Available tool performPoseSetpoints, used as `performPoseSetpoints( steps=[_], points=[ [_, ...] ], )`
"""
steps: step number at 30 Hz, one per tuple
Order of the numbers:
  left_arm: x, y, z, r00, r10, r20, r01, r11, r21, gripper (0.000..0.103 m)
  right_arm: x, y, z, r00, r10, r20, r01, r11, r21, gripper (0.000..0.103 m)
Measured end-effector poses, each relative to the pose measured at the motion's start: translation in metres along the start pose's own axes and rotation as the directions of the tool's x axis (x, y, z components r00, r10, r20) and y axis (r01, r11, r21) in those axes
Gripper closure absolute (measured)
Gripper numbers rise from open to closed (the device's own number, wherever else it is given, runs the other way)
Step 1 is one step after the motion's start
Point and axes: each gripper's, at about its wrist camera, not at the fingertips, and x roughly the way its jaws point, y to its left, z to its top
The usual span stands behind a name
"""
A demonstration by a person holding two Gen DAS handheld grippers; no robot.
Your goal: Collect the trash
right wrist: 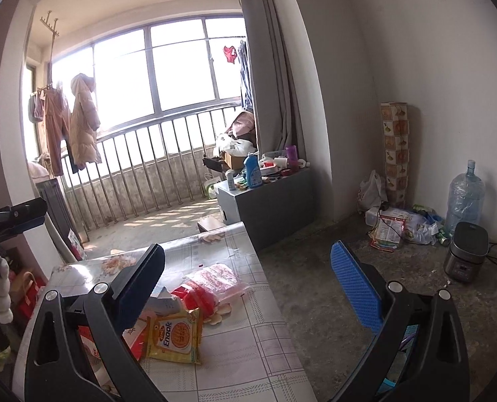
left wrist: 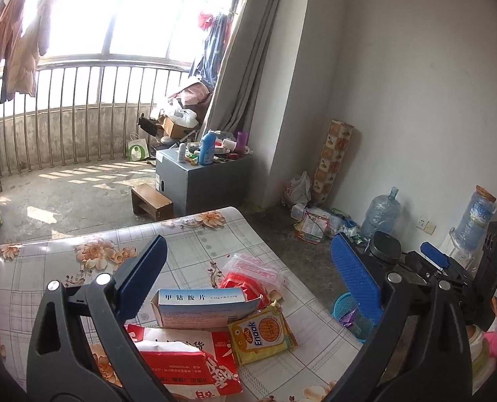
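Trash: a loose pile of wrappers and boxes on the near part of the table (left wrist: 195, 244), which wears a grid-and-flower patterned cover.
Yellow packet (left wrist: 263, 333): printed "Enaak" beside a round orange picture; it lies flat at the pile's right edge, its corner tucked under the blue-and-white box. In the right wrist view the same packet (right wrist: 176, 336) reads "Enaak" too.
Blue-and-white box (left wrist: 201, 308): a carton with a blue band carrying white Chinese characters, 甲钴胺片; smaller print beside them is too fine to read. It rests on top of the other trash.
Red-and-white bag (left wrist: 188, 365): large red Chinese characters, only partly in view; nearest the camera, under the box.
Clear zip bag (left wrist: 255, 271): holds something red, lying behind the box toward the table's right edge.
Blue basket (left wrist: 350, 315): on the floor just beside the table's right edge, with purple and other scraps inside.
Left gripper (left wrist: 248, 281): fingers spread wide apart, nothing between them, hovering over the pile.
Right gripper (right wrist: 248, 284): fingers likewise wide apart and holding nothing, poised over the table's right edge, the basket partly hidden behind its right finger.
Blue bottle (left wrist: 207, 147): on a grey cabinet (left wrist: 211, 181) farther back; label unreadable.
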Motion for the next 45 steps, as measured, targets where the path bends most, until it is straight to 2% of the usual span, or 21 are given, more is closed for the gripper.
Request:
performPoseSetpoints(
  steps=[10, 14, 18, 23, 29, 31, 33, 35, 37, 39, 41, 45],
  points=[
    [-0.009, 0.028, -0.019, 0.999, 0.032, -0.030, -0.034, 0.998, -0.049, 0.009, 0.016, 0.019, -0.008, 0.989, 0.109, -0.105, -0.107, 0.994, 0.026, 0.006],
    [-0.018, 0.043, -0.032, 0.997, 0.056, -0.054, -0.061, 0.995, -0.079, 0.009, 0.019, 0.019, -0.016, 0.977, 0.150, -0.153, -0.144, 0.988, 0.046, 0.006],
    [-0.029, 0.056, -0.049, 0.993, 0.082, -0.080, -0.089, 0.992, -0.090, 0.009, 0.032, 0.016, -0.032, 0.952, 0.202, -0.229, -0.178, 0.977, 0.121, 0.007],
    [-0.040, 0.077, -0.070, 0.989, 0.103, -0.111, -0.117, 0.985, -0.127, 0.009, 0.050, 0.026, -0.049, 0.901, 0.293, -0.319, -0.240, 0.951, 0.197, 0.007],
    [-0.037, 0.104, -0.098, 0.981, 0.087, -0.175, -0.125, 0.968, -0.219, 0.009, 0.060, 0.055, -0.059, 0.859, 0.347, -0.377, -0.301, 0.937, 0.177, 0.014],
    [-0.032, 0.110, -0.105, 0.979, 0.077, -0.191, -0.124, 0.962, -0.244, 0.011, 0.063, 0.062, -0.062, 0.848, 0.353, -0.396, -0.311, 0.935, 0.167, 0.017],
    [-0.027, 0.117, -0.113, 0.975, 0.069, -0.212, -0.125, 0.957, -0.261, 0.020, 0.067, 0.067, -0.066, 0.835, 0.357, -0.418, -0.313, 0.934, 0.170, 0.020],
    [-0.023, 0.124, -0.121, 0.969, 0.064, -0.237, -0.132, 0.950, -0.283, 0.026, 0.071, 0.070, -0.071, 0.819, 0.368, -0.440, -0.318, 0.930, 0.185, 0.023],
    [-0.018, 0.132, -0.128, 0.963, 0.065, -0.261, -0.146, 0.941, -0.304, 0.032, 0.077, 0.076, -0.077, 0.793, 0.392, -0.465, -0.335, 0.920, 0.205, 0.028],
    [-0.014, 0.140, -0.135, 0.954, 0.074, -0.289, -0.168, 0.934, -0.315, 0.041, 0.085, 0.084, -0.084, 0.758, 0.421, -0.498, -0.363, 0.907, 0.215, 0.031],
    [-0.011, 0.148, -0.141, 0.948, 0.065, -0.312, -0.173, 0.927, -0.334, 0.049, 0.095, 0.097, -0.092, 0.710, 0.456, -0.537, -0.404, 0.888, 0.221, 0.033],
    [-0.004, 0.159, -0.156, 0.932, 0.035, -0.362, -0.179, 0.911, -0.372, 0.062, 0.117, 0.125, -0.106, 0.640, 0.492, -0.590, -0.458, 0.861, 0.221, 0.041]
  ],
)
